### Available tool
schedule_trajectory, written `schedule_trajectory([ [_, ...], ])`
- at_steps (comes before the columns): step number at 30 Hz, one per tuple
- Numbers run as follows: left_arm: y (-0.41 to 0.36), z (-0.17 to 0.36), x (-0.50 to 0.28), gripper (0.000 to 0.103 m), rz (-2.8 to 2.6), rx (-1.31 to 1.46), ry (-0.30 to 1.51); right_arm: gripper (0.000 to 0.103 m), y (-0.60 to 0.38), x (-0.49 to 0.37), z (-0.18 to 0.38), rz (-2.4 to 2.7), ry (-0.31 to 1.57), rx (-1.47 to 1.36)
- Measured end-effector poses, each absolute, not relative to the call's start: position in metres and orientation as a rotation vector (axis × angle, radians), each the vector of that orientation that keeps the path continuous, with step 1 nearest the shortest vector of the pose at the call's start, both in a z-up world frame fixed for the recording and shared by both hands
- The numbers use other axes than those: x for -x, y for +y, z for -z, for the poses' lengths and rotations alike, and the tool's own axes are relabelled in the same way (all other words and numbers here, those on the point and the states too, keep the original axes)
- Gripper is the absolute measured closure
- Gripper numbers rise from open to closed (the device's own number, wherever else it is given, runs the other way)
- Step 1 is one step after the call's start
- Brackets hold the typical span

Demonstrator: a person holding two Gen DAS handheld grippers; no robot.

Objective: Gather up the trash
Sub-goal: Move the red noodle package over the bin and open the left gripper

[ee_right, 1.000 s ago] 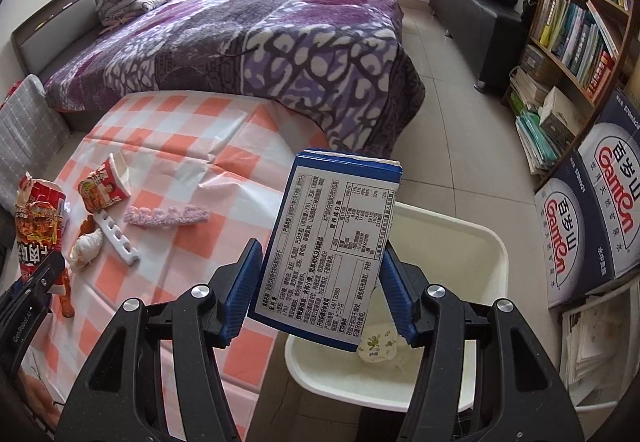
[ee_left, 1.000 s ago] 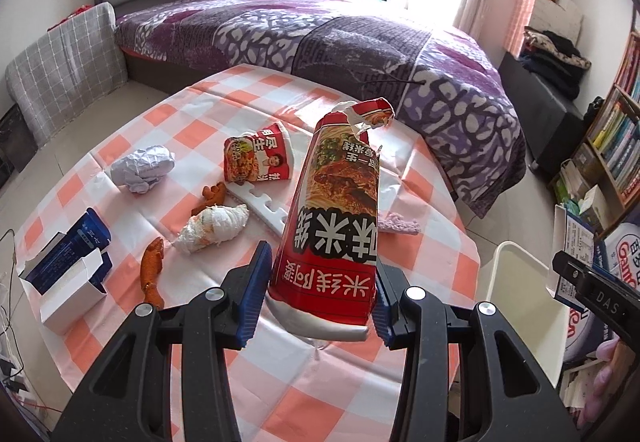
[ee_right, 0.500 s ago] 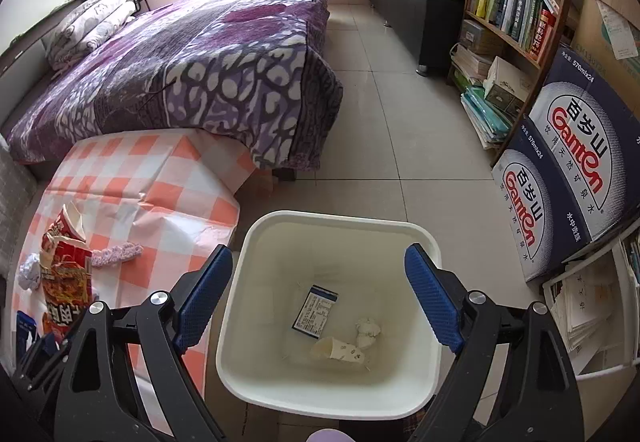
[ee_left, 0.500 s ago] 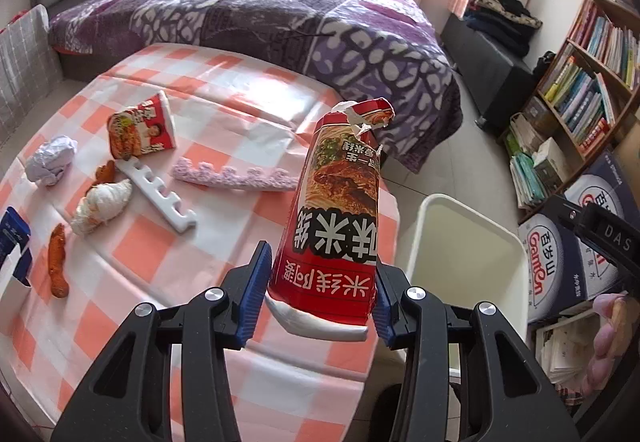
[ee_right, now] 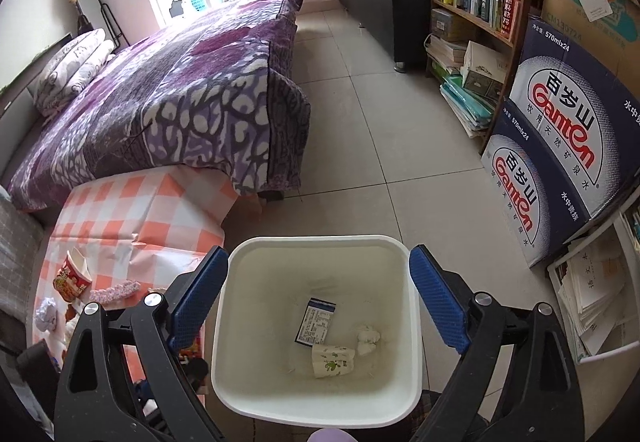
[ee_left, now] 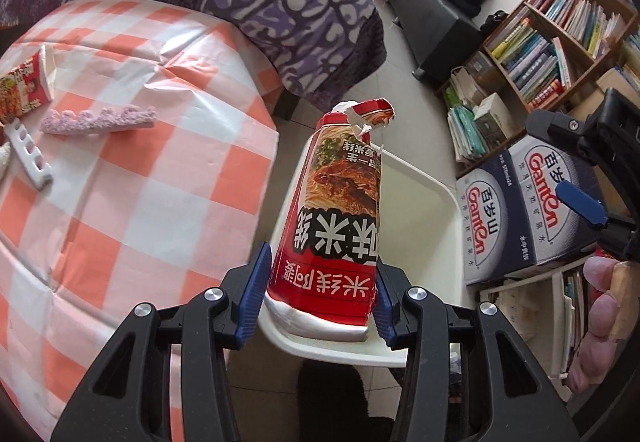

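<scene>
The left gripper [ee_left: 318, 300] points forward, and its two blue fingers [ee_left: 253, 296] are squeezed tight on a red noodle bag [ee_left: 334, 226]. The right gripper [ee_right: 318, 298] points down, with its fingers spread wide apart and nothing between them.

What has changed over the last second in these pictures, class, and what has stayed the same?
The right hand-held gripper let go of the blue box, which now lies in the white bin, and its jaws stand wide open above it. The left hand-held gripper swung from over the checked table to over the bin. Unchanged: it still clamps the red noodle packet, and the other trash stays on the table.
</scene>
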State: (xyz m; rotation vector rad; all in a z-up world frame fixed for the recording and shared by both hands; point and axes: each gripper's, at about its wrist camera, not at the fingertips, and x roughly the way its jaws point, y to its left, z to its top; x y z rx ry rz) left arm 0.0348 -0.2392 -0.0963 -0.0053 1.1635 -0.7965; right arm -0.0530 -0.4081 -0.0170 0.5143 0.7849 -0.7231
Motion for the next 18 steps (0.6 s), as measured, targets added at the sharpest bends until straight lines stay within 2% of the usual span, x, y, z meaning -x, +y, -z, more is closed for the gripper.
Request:
schedule_trajectory([
  [2, -0.245, 0.097, -0.031, 0.055, 0.876, 0.057, 1.173, 0.013, -0.412, 0.056, 0.015, 0.732, 0.767, -0.535],
  [4, -0.246, 0.096, -0.027, 0.026, 0.875, 0.061, 1.163, 0.012, -0.414, 0.059, 0.013, 0.743, 0.751, -0.559],
  [18, -0.152, 0.078, -0.083, 0.022, 0.461, -0.095, 1.049, 0.008, -0.361, 0.015, 0.016, 0.621, 0.812, -0.474],
])
